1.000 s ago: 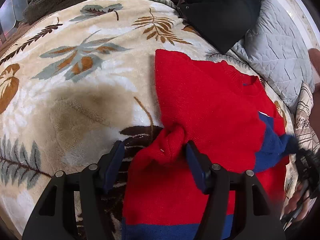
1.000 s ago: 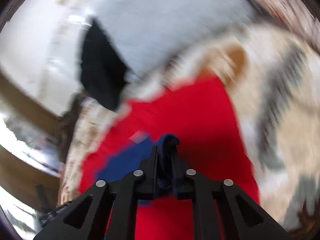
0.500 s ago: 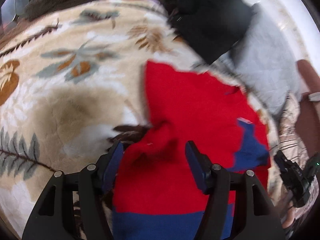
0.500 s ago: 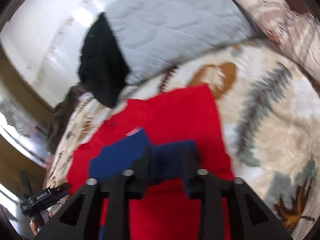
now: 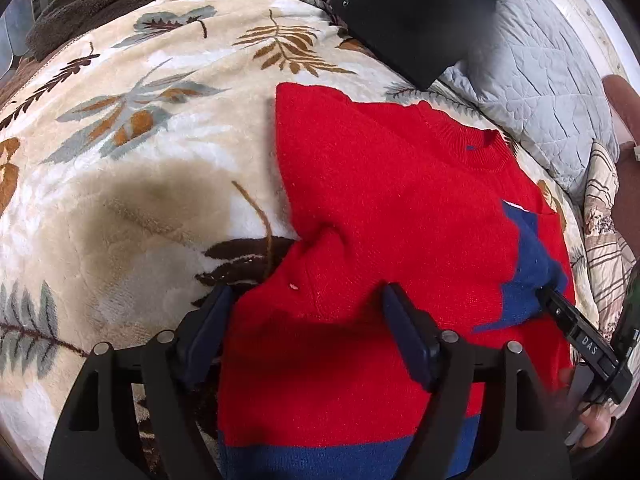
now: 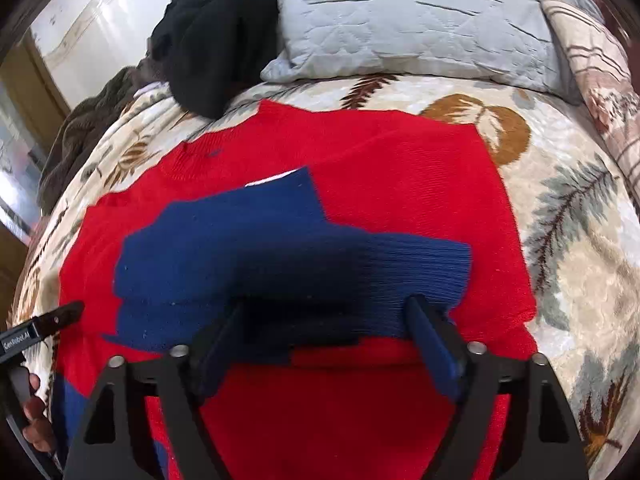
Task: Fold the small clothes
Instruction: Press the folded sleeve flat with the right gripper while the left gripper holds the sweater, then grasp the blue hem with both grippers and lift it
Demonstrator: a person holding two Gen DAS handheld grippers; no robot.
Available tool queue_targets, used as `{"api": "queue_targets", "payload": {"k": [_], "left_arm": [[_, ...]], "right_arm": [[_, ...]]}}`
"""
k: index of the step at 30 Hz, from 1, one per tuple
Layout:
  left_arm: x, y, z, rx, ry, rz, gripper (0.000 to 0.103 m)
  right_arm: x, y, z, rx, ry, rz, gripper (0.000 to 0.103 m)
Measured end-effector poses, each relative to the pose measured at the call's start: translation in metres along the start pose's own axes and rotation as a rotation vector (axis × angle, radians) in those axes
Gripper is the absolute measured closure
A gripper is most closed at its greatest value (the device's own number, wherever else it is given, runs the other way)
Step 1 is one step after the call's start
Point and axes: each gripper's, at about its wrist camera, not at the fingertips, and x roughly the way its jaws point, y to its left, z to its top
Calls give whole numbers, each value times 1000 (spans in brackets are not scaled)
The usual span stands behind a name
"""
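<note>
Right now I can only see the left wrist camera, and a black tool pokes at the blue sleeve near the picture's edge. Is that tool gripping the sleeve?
Observer: No. The right gripper has its jaws opening. The blue sleeve lies between them unpinched, flat across the red sweater.
Operator: Where is the sleeve's end?
Observer: The ribbed cuff rests on the red body by the gripper's right-hand finger, short of the sweater's side edge.
</note>
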Motion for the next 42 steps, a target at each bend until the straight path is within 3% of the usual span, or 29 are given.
{"api": "queue_targets", "payload": {"k": [2, 6, 8, 13, 17, 22, 29, 32, 36, 40, 41, 42], "left_arm": [[-1, 1, 0, -1, -4, -10, 25], [-4, 6, -2, -19, -14, -49, 25], [-10, 9, -3, -38, -8, -85, 25], [-31, 16, -12, -60, 23, -140, 25], [-56, 24, -29, -68, 74, -196, 25], [-72, 34, -78, 26, 184, -147, 25], [-91, 40, -135, 53, 294, -163, 25], [-93, 36, -157, 56, 353, -201, 25], [-89, 31, -183, 65, 415, -208, 25], [-90, 24, -196, 88, 403, -206, 26], [-90, 23, -199, 84, 406, -214, 30], [-90, 22, -200, 85, 407, -211, 40]], "right_arm": [[4, 3, 0, -23, 21, 13, 1], [-6, 9, -7, -97, 98, -26, 1], [-17, -3, -21, -31, 145, -32, 4], [-82, -53, -66, 125, 72, -22, 4], [-118, -88, -102, 150, 123, -14, 4], [-133, -118, -146, 221, 218, 41, 4], [-140, -109, -176, 163, 254, 127, 3], [-139, -94, -184, 111, 301, 198, 4], [-135, -74, -191, 17, 371, 209, 6], [-136, -67, -200, -40, 411, 192, 21], [-136, -67, -200, -53, 412, 179, 30], [-137, -67, -201, -65, 414, 162, 37]]}}
